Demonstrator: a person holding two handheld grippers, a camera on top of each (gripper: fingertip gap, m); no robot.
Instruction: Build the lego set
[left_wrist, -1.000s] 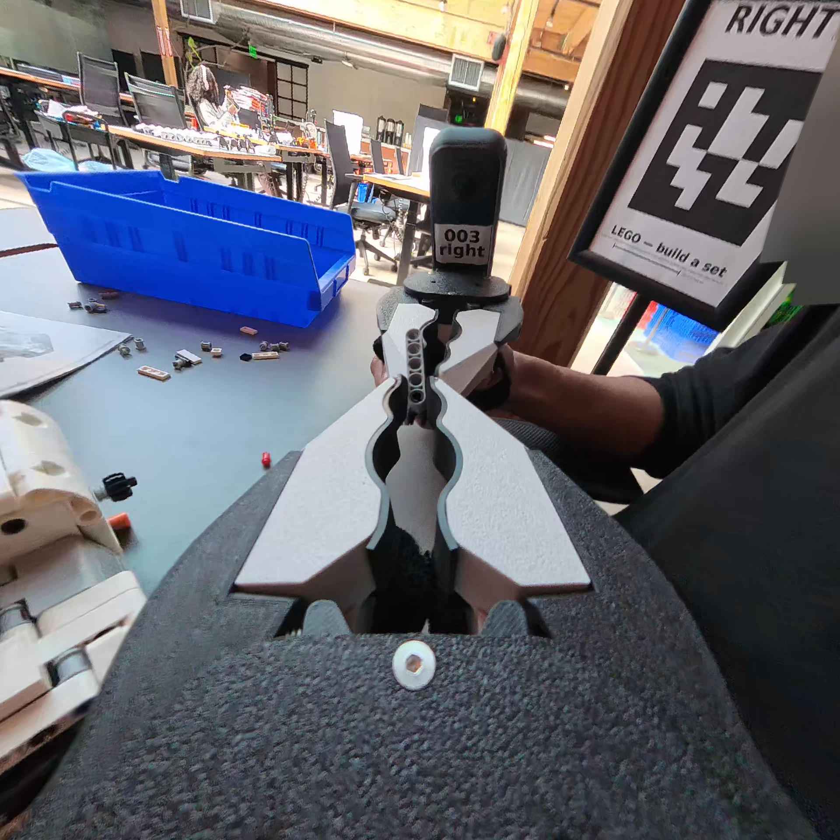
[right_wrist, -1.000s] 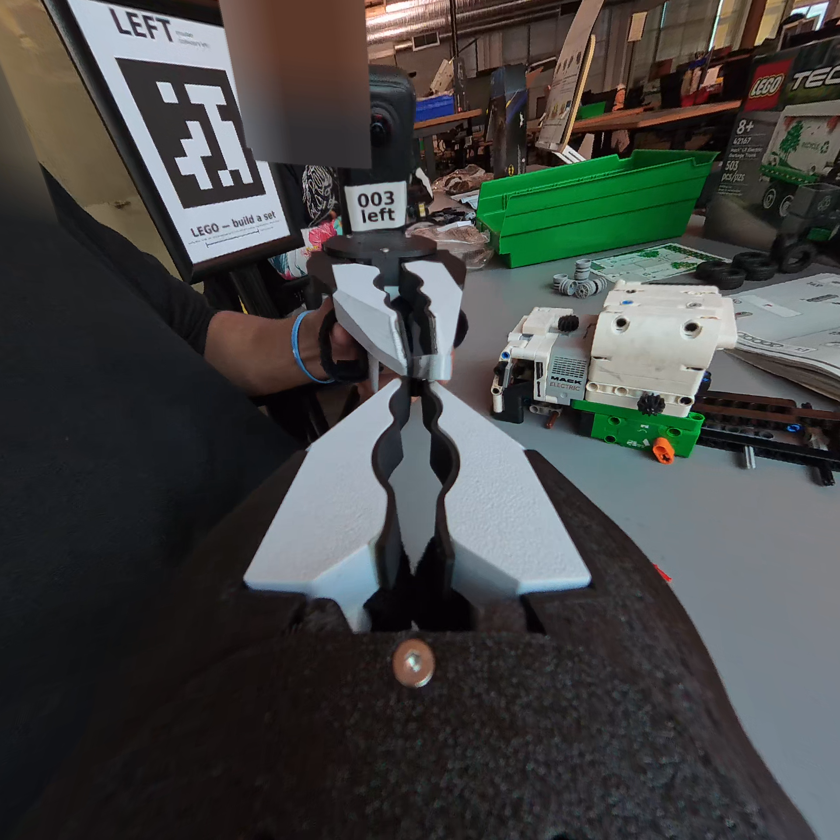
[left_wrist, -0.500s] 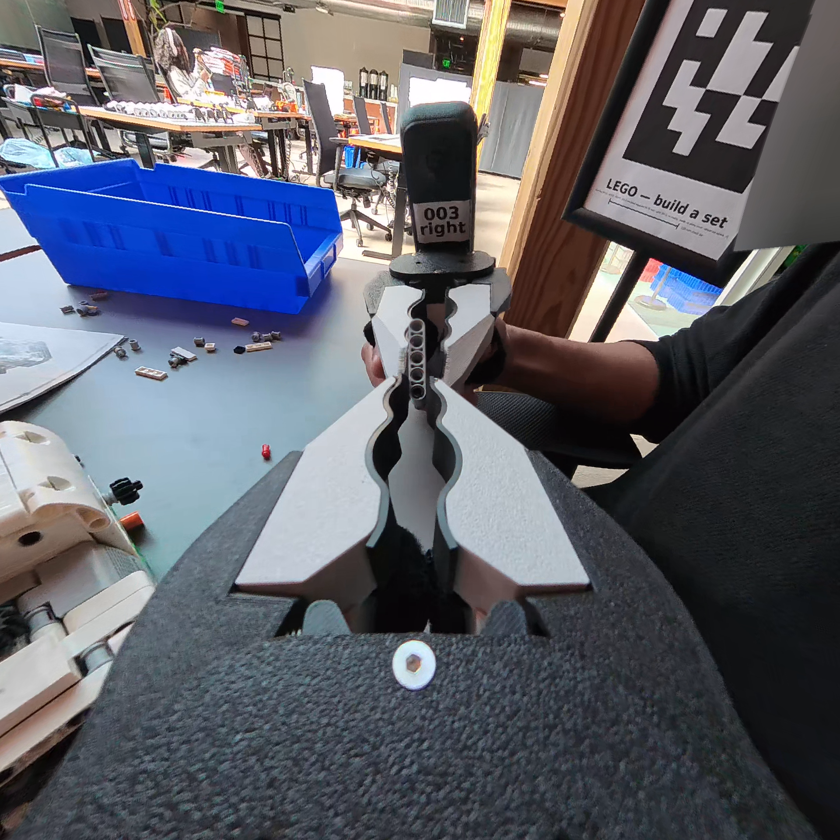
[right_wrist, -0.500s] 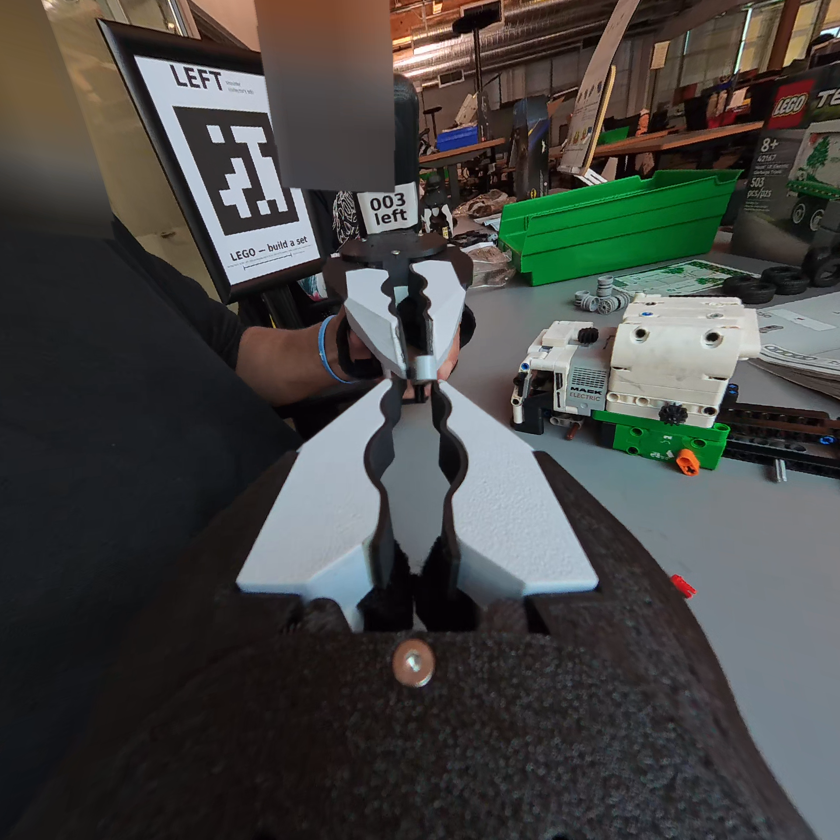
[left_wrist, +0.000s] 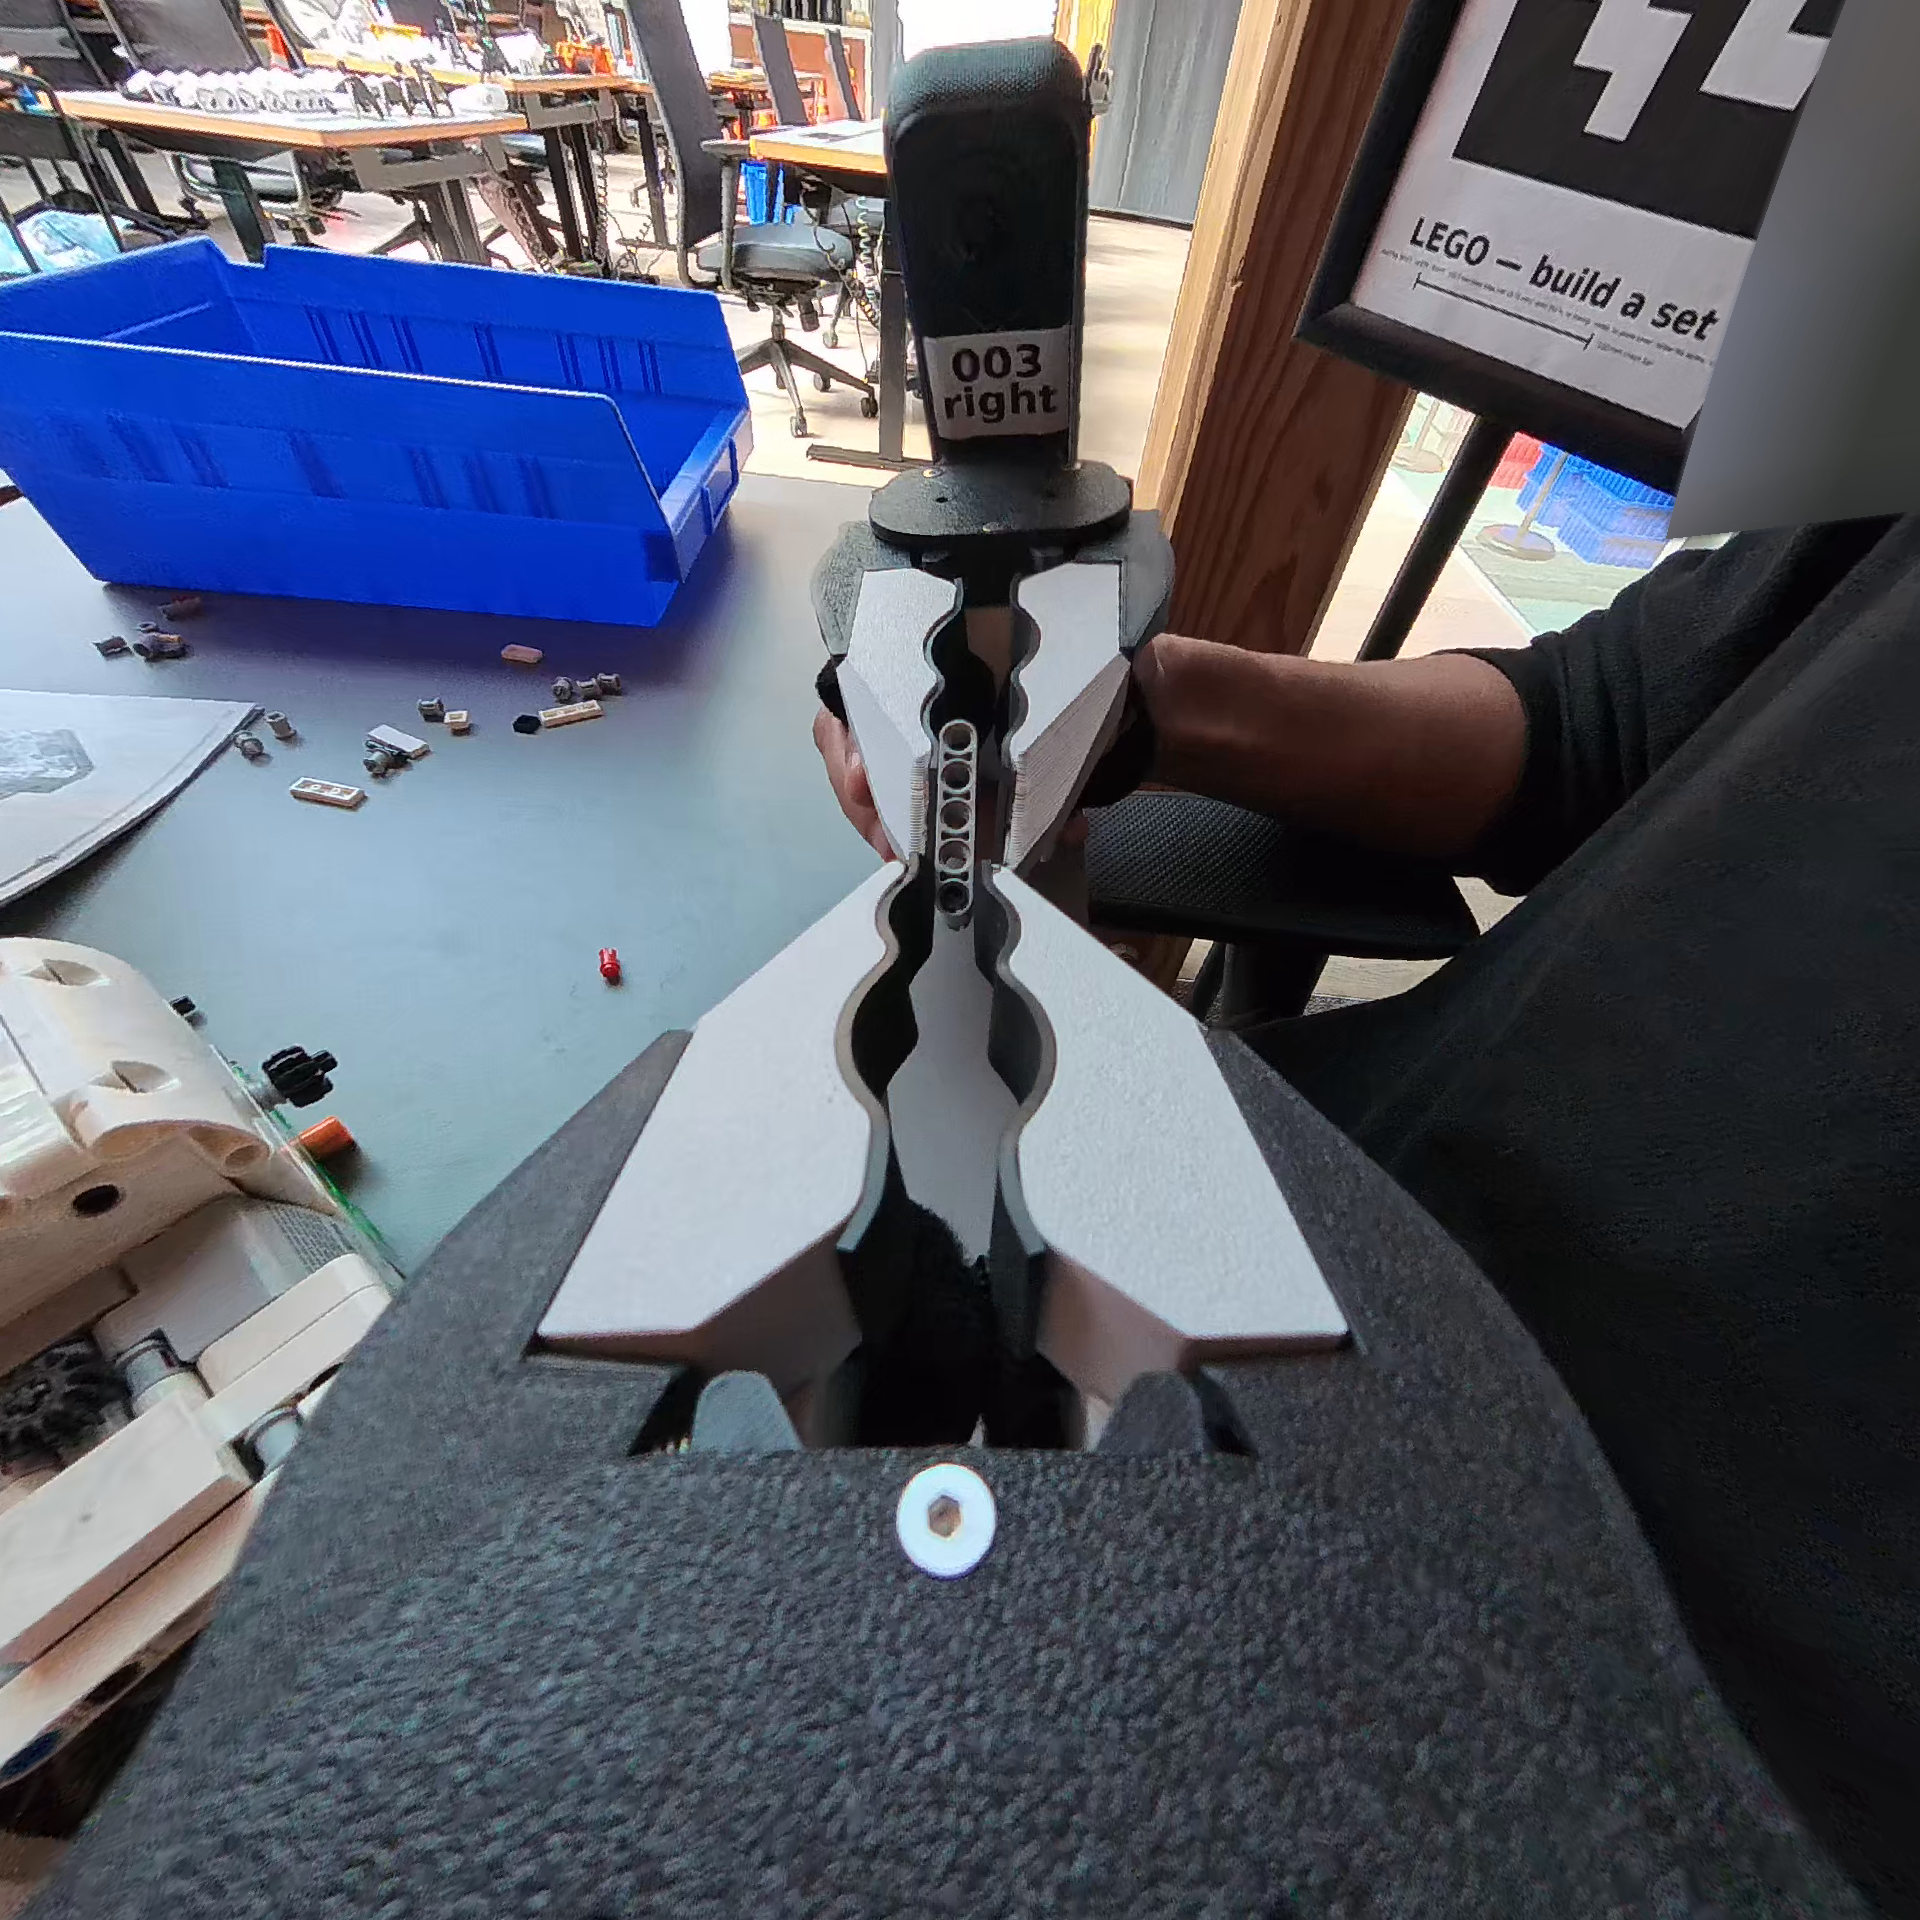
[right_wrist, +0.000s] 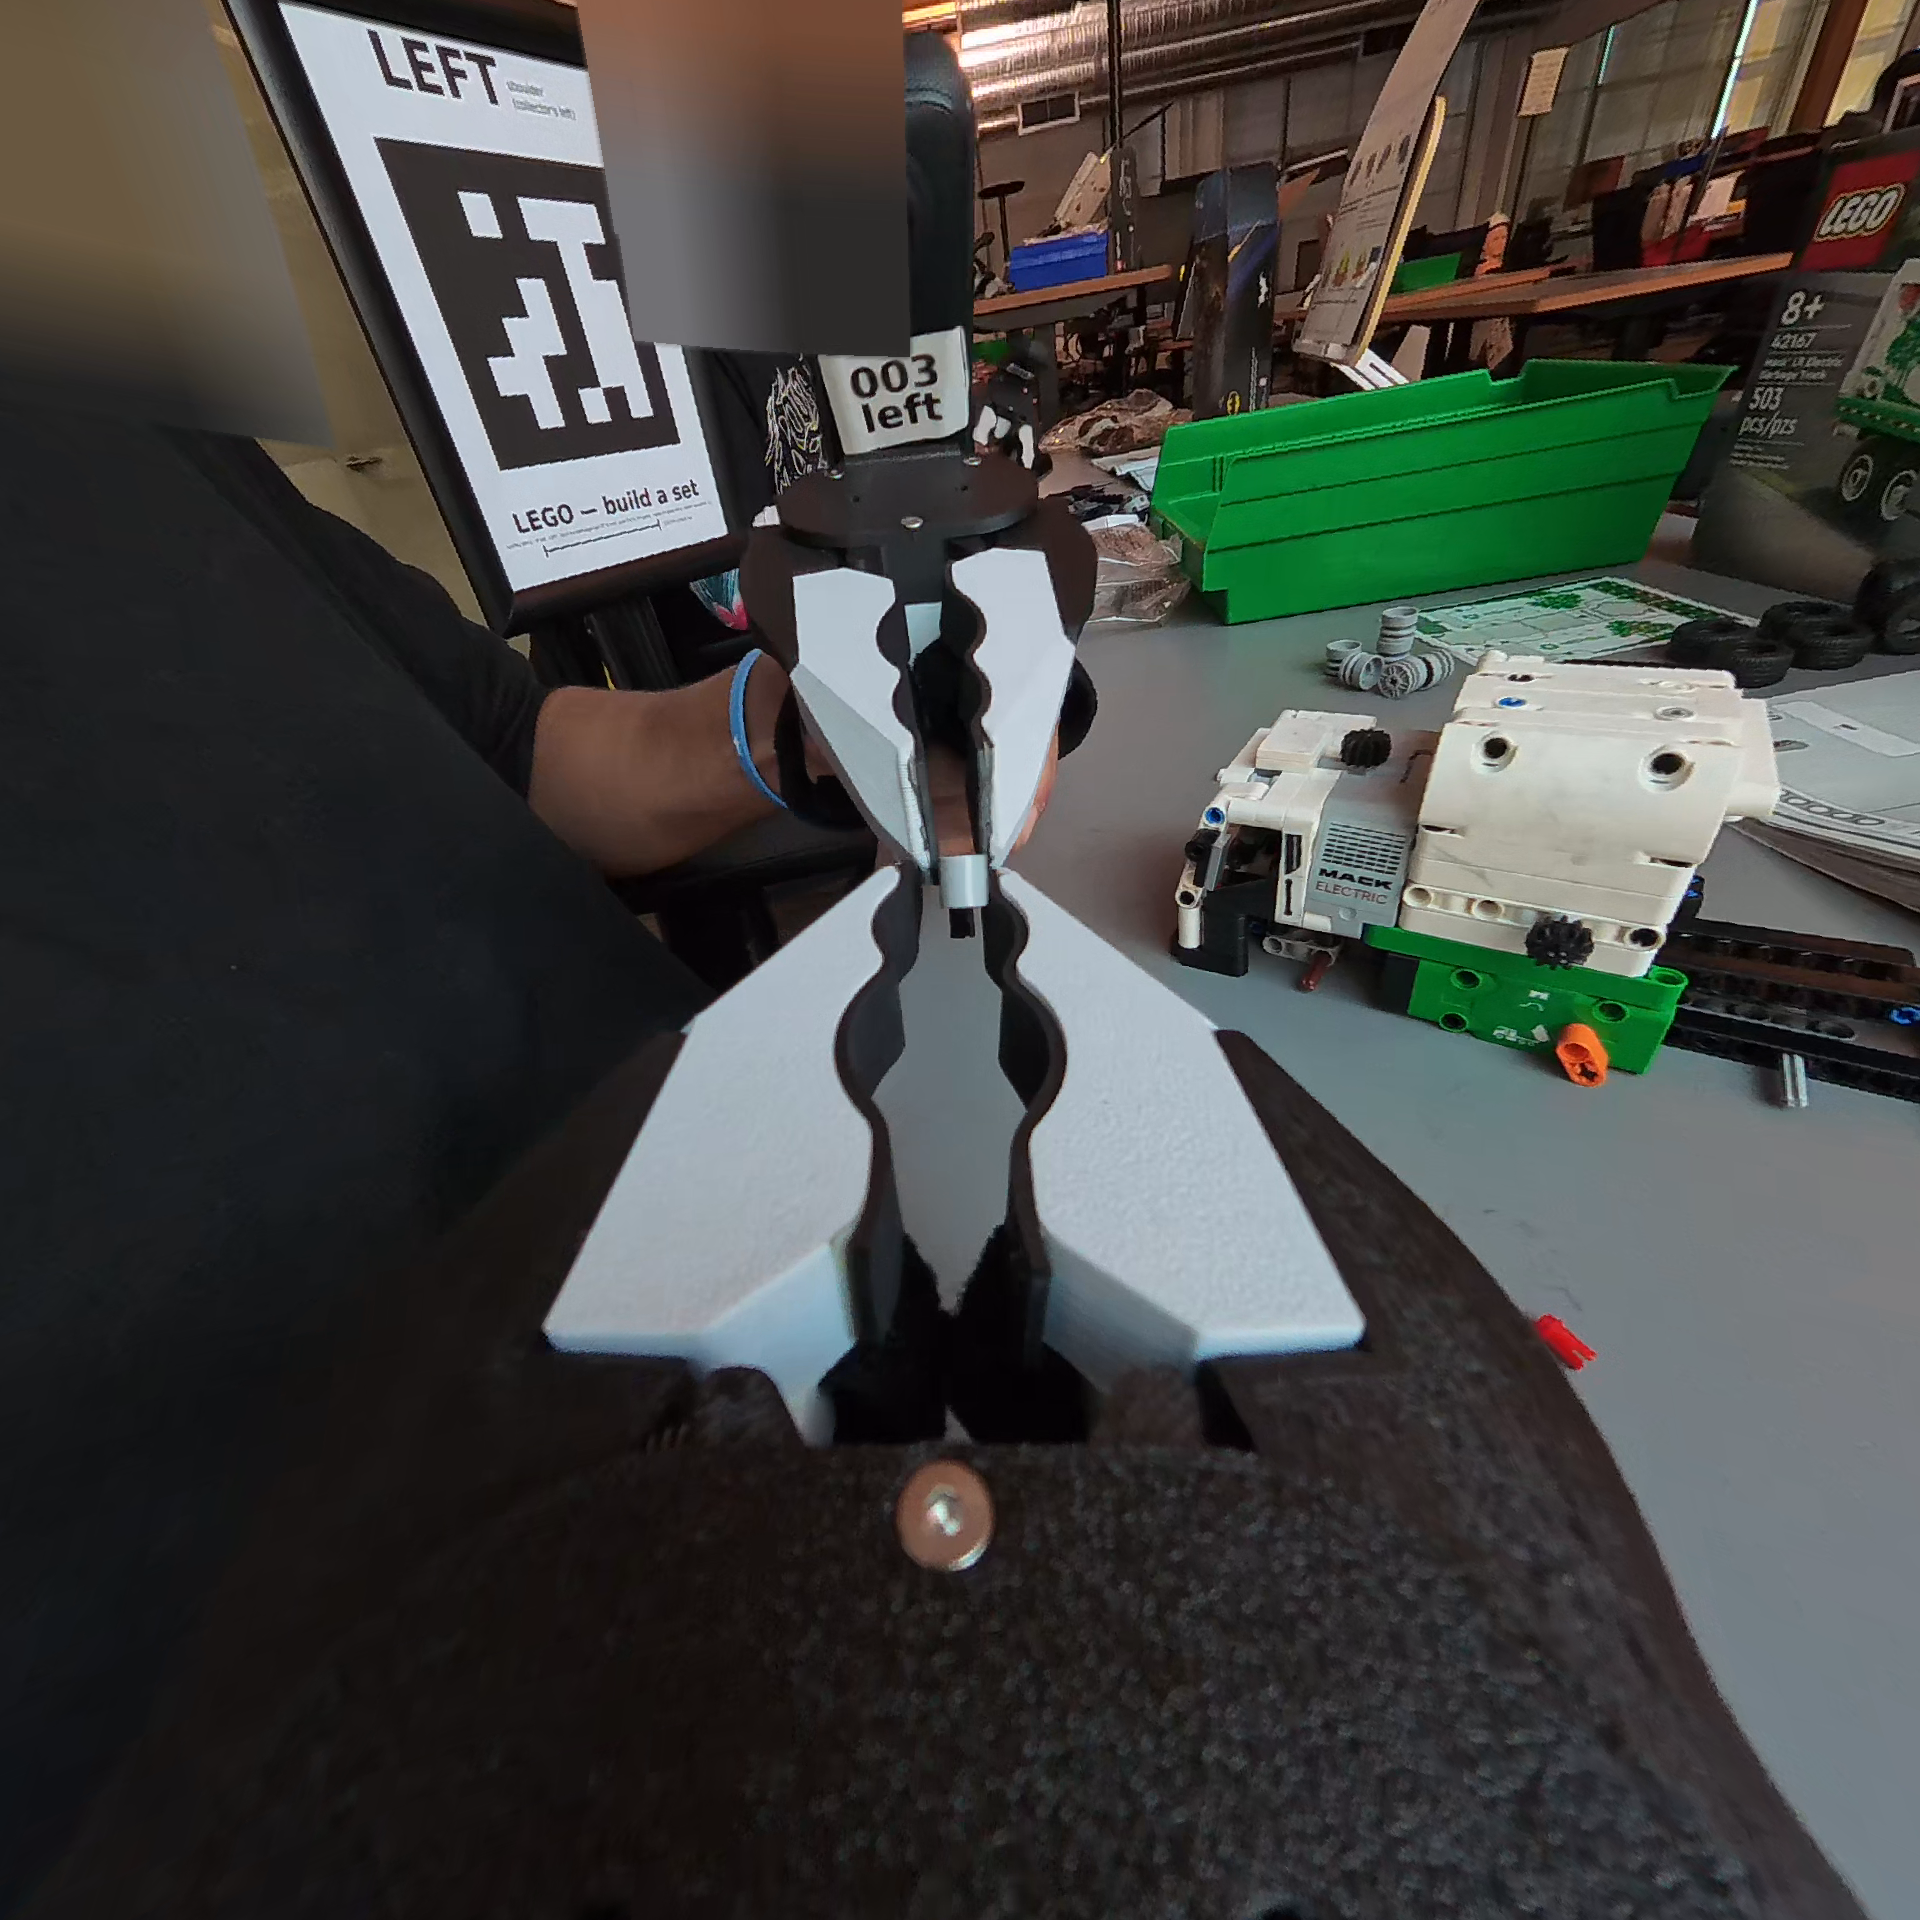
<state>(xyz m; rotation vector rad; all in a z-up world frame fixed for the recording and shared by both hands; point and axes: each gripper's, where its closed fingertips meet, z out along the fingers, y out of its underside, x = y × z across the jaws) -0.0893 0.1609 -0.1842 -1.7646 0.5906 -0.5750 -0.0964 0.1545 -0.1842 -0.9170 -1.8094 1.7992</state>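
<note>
The two tools meet tip to tip above the dark surface (left_wrist: 468, 914), near its edge, with the light grey perforated plastic beam (left_wrist: 956, 810) standing between them. The right tool (right_wrist: 951, 894) is closed to a narrow gap and appears to clamp the beam by its edges. The left tool (left_wrist: 951, 902) is equally narrow around the beam's lower end, but whether it grips anything cannot be told. A small black pin (right_wrist: 961, 923) shows at the lowest hole, so the step in hand is judged to be seating this pin. Align both tools on one axis before pressing. Apply force straight along the hole, not across the beam. Hold the right tool's clamp firm so that the beam cannot pivot. Press in one short motion and check that the pin sits flush. Release the left tool first. Work above the surface, so that a dropped part lands near the white and green truck model (right_wrist: 1496, 821).
</note>
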